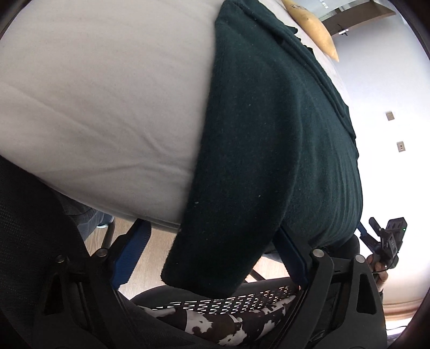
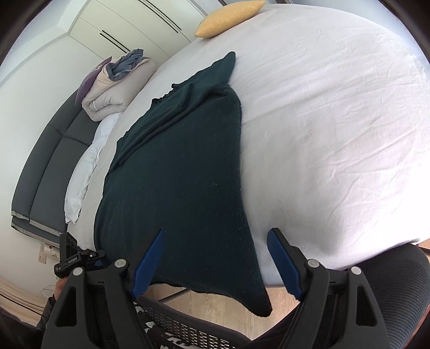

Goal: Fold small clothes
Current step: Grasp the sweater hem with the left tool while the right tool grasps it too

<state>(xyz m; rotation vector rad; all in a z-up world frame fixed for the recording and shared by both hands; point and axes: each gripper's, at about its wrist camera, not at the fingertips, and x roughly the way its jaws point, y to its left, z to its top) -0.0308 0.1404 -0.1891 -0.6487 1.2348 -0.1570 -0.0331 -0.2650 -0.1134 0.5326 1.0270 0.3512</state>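
A white-sheeted bed (image 2: 336,134) fills the room in front of me, with a yellow pillow (image 2: 231,17) at its far end and a folded duvet (image 2: 115,88) beside a grey headboard. The dark green garment (image 2: 182,174) lies spread on the sheet, its near edge hanging off the mattress. My left gripper (image 1: 212,257) is spread around one hanging corner, pads not pressing. My right gripper (image 2: 215,263) is likewise released astride the other corner.
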